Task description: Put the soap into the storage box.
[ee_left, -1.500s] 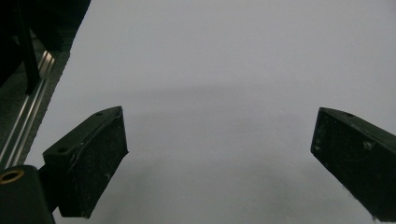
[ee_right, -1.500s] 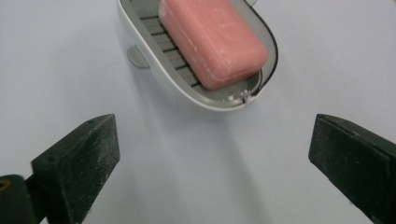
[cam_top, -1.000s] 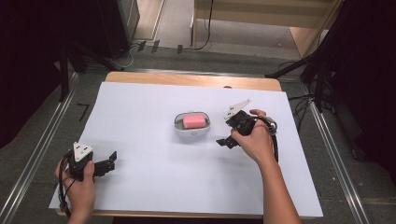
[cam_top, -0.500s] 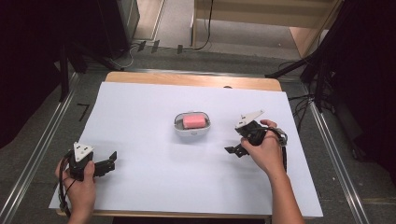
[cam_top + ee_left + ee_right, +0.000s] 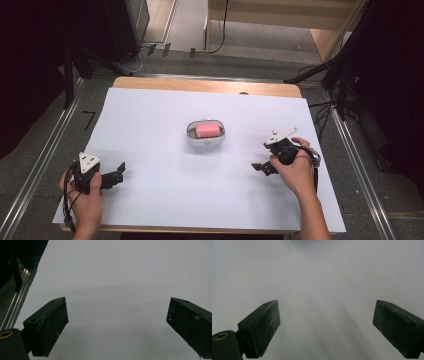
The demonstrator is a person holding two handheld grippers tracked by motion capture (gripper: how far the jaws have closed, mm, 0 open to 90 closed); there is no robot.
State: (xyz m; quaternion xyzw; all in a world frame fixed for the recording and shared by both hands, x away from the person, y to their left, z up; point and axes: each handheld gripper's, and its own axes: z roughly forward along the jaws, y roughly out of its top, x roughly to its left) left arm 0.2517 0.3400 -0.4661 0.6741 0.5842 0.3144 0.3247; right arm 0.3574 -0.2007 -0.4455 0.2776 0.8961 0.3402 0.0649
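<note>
Both sets of fingers gape wide, holding nothing. The right gripper (image 5: 262, 168) sits well right of the bowl (image 5: 205, 141); the left gripper (image 5: 116, 175) rests far off. I'd keep them low and clear of the block (image 5: 208, 130).

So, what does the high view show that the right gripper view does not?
High view alone: the white dish with a pink block in it, the left gripper, both hands and the floor. Right gripper view alone: the inner faces of the right gripper, set wide apart with nothing between them. Both: the white table cover and the right gripper.
</note>
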